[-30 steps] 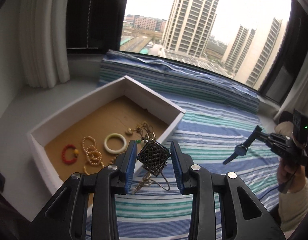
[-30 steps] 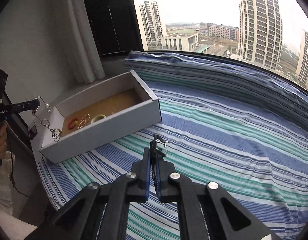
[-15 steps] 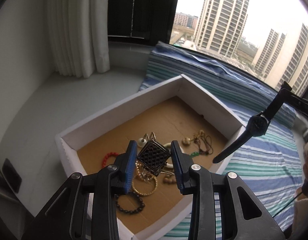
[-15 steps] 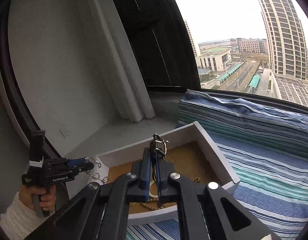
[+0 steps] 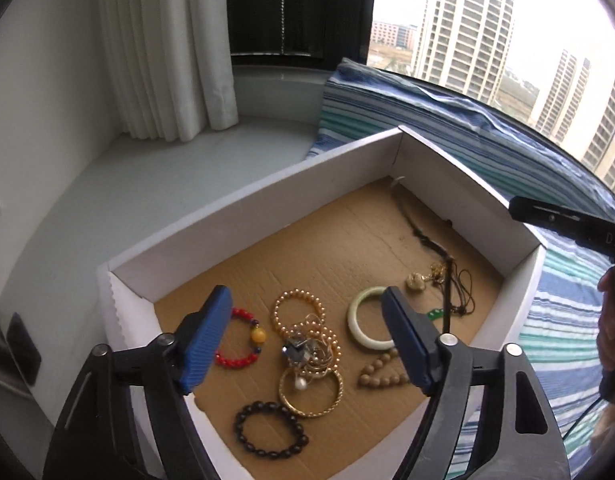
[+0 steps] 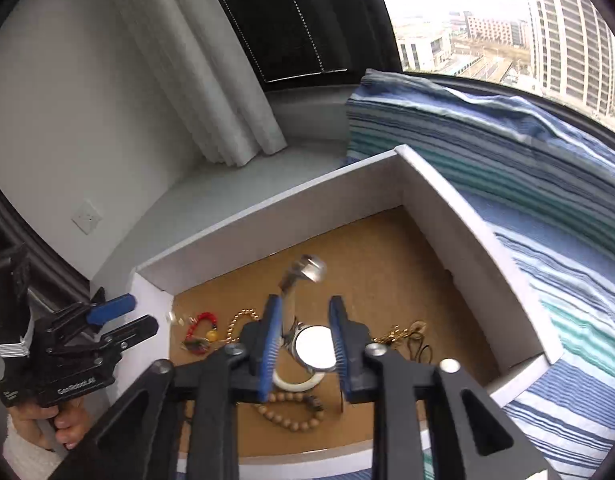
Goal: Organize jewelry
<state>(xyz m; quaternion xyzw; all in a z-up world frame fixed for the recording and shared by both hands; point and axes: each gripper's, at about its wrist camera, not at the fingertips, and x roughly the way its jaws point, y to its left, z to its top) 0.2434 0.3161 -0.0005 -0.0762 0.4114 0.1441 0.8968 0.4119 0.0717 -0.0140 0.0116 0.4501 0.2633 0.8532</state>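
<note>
A white box [image 5: 339, 172] with a brown cardboard floor holds several pieces of jewelry. My left gripper [image 5: 307, 336] is open above it. A dark square pendant [image 5: 297, 350] lies on gold and pearl bracelets [image 5: 307, 320] below it. A red bead bracelet [image 5: 239, 336], a black bead bracelet [image 5: 271, 430], a white bangle [image 5: 365, 322] and cord necklaces [image 5: 447, 276] lie around. My right gripper [image 6: 303, 344] is open over the box [image 6: 459, 208]. A wristwatch [image 6: 313, 346] with a white face sits between its fingers, its band [image 6: 303, 272] pointing up.
The box stands on a grey window ledge [image 5: 119, 200] at the edge of a blue and green striped cloth [image 6: 547, 184]. White curtains [image 5: 163, 48] hang at the back left. A wall socket [image 6: 86, 217] is on the left wall.
Both grippers have moved over the box and opened. The pendant left the left gripper and lies on the bracelets. The watch has come loose between the right gripper's fingers.
</note>
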